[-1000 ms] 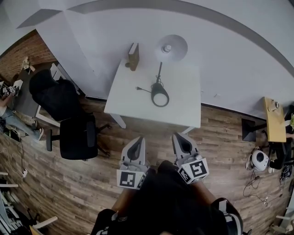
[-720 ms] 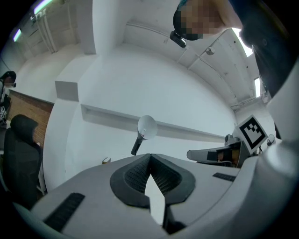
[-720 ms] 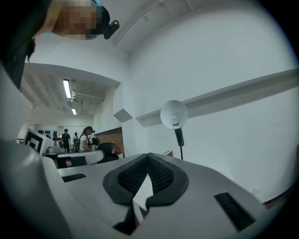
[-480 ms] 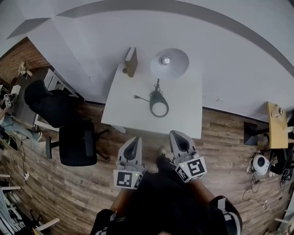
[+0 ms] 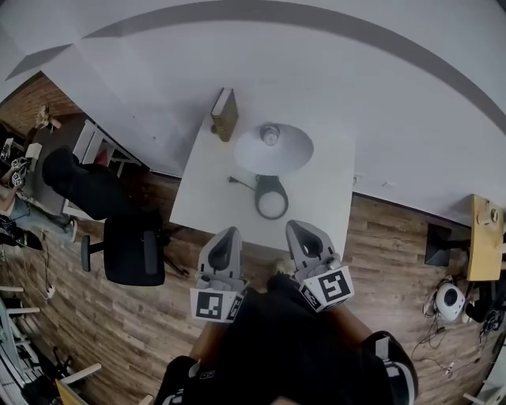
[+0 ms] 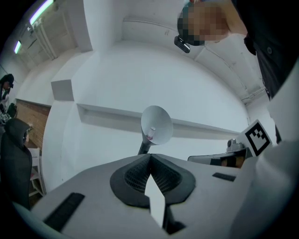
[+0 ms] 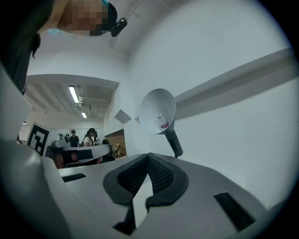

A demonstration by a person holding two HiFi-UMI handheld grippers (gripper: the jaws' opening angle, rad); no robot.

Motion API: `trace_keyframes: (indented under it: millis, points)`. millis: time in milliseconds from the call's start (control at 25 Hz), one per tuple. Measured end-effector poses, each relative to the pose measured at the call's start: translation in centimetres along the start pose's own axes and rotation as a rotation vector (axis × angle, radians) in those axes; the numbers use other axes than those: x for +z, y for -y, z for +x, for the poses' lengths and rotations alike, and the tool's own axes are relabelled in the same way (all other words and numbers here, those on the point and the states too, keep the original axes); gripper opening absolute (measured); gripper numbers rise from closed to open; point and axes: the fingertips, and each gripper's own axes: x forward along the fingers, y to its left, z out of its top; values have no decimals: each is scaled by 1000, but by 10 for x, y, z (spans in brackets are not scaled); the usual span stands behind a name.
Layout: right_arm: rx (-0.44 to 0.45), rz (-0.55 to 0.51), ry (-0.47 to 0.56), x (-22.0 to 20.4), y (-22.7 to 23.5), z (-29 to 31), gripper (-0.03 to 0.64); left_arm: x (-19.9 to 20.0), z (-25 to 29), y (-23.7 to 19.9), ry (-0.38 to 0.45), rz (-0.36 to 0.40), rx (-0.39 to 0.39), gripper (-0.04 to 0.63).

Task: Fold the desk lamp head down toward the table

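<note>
Desk lamp [image 5: 271, 162] nearer — stem [image 6: 144, 147] upright, head [image 6: 156, 125] upturned

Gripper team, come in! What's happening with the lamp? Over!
Left gripper and right gripper: jaws shut, empty. Lamp head raised above the table, not folded yet. Nothing blocking the way. Over.

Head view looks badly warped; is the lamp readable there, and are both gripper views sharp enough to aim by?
Head view: strong fisheye, the wall edge bows into an arc, yet the lamp head and its ring base on the white table read clearly, evenly lit. Left gripper view: lamp head sharp, no glare. Right gripper view: lamp head sharp, corners vignetted black.
</note>
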Motion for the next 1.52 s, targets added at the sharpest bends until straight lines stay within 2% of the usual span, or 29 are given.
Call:
trace_keyframes:
  millis: [240, 640, 720, 800, 920, 1040, 1280, 1520]
  points:
    - [-6, -7, 5, 8, 31, 22, 11, 10, 32, -6, 18, 8, 10, 23]
    - [-121, 36, 63, 33, 52, 41, 11, 32, 65, -29, 60, -14, -55, 23]
    - [-135, 47, 74, 37, 57, 45, 70, 36, 71, -34, 72, -25, -67, 26]
    - [-138, 59, 80, 40, 61, 48, 131, 37, 76, -34, 70, -29, -88, 47]
    - [-143, 67, 103, 48, 66, 50, 153, 38, 84, -29, 57, -23, -127, 141]
    - [-140, 73, 128, 55, 68, 53, 158, 40, 91, -25, 53, -17, -154, 184]
    - [-126, 68, 157, 69, 70, 65, 158, 56, 107, -27, 80, -39, -180, 195]
    - [-116, 55, 162, 75, 72, 77, 156, 61, 122, -26, 78, -20, -196, 195]
